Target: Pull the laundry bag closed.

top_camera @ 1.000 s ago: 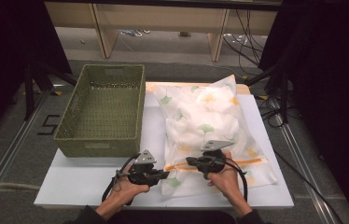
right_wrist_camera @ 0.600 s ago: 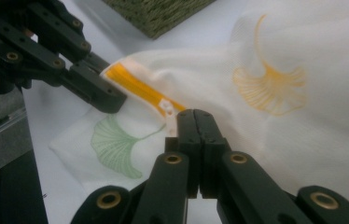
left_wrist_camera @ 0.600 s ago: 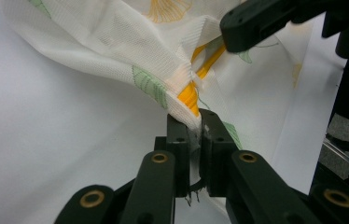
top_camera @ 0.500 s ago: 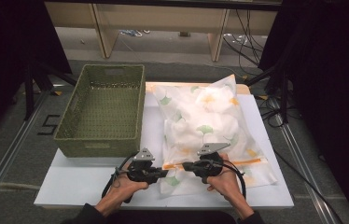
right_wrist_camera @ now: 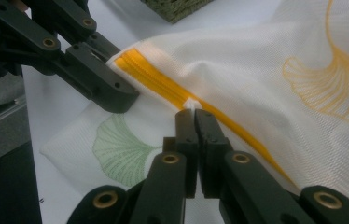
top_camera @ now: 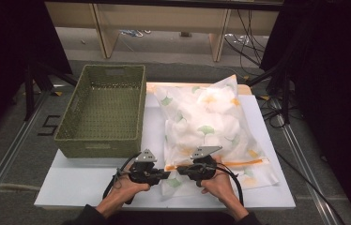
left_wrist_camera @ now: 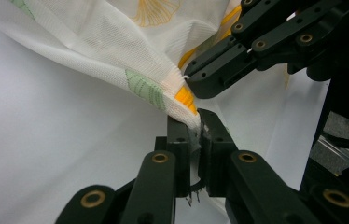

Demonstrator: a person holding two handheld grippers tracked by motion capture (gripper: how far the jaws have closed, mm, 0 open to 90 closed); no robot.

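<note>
Working zipper on mesh laundry bag point(top_camera: 211, 126), lying on white board point(top_camera: 70, 183) right of green basket point(top_camera: 103, 110). Left gripper point(left_wrist_camera: 193, 128) clamped on bag corner by zipper end. Right gripper point(right_wrist_camera: 193, 112) pinched shut on zipper pull point(right_wrist_camera: 192, 103). Next, likely: left anchors, right draws pull along orange zipper point(right_wrist_camera: 163, 88).

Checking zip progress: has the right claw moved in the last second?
Yes. The right claw slid left along the orange zipper, toward the green basket's side of the table.
</note>
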